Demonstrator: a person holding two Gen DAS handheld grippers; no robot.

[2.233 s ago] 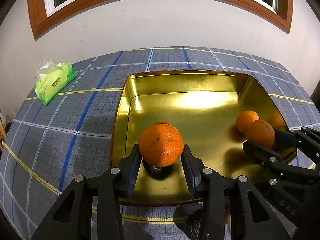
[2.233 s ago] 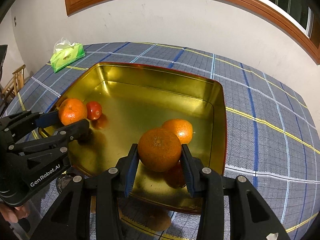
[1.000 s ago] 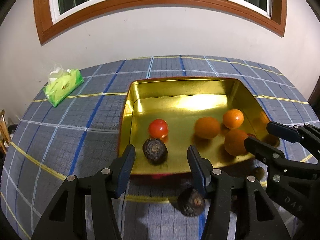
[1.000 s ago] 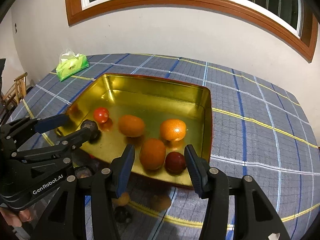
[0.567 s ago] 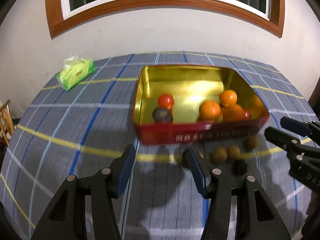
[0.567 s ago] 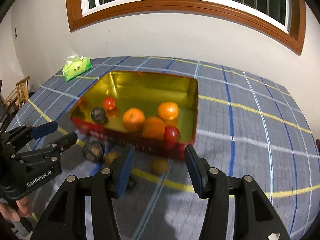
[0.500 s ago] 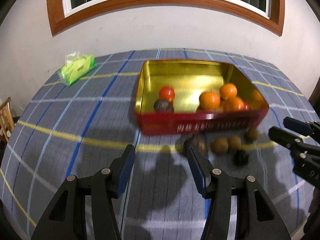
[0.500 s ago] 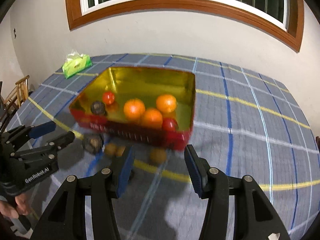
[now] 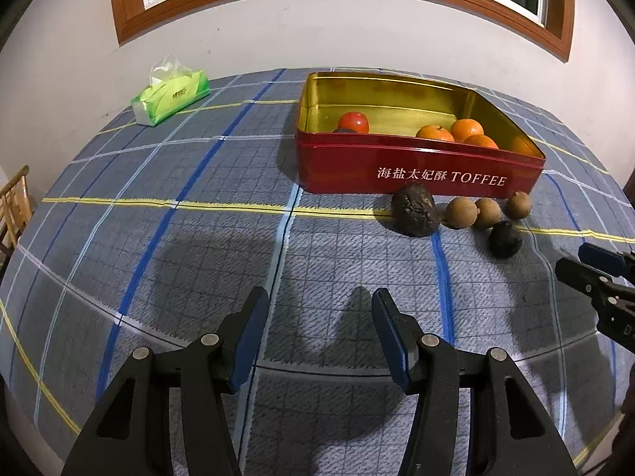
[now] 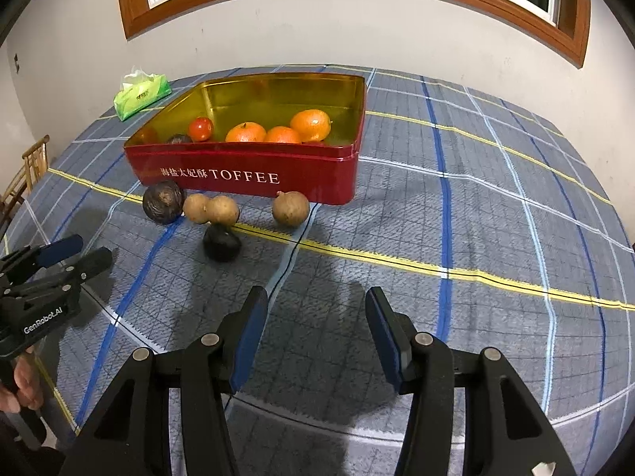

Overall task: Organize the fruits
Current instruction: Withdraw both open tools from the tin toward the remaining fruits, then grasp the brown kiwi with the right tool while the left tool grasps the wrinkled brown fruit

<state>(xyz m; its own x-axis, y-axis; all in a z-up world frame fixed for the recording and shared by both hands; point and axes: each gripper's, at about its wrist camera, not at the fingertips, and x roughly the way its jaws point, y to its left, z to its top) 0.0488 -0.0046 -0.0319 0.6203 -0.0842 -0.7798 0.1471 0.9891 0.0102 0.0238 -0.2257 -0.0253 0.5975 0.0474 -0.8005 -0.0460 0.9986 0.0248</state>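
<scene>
Five loose fruits on the plaid tablecloth (image 10: 496,238), just in front of the red toffee tin (image 10: 254,174): three tan round ones (image 10: 290,208) in a row, a wrinkled dark one (image 10: 163,196) at the left end, a smaller dark one (image 10: 221,242) nearer. Inside the tin, three oranges (image 10: 310,123), a red fruit (image 10: 200,128), perhaps another dark fruit behind the wall. Left gripper (image 9: 317,317) spread, nothing between the pads. Right gripper (image 10: 313,313) likewise spread and empty, above bare cloth. Green tissue pack (image 9: 170,96) far back left.

Oranges (image 10: 278,129) lie in the red tin (image 10: 254,174); brown fruits (image 10: 214,209) lie outside.
</scene>
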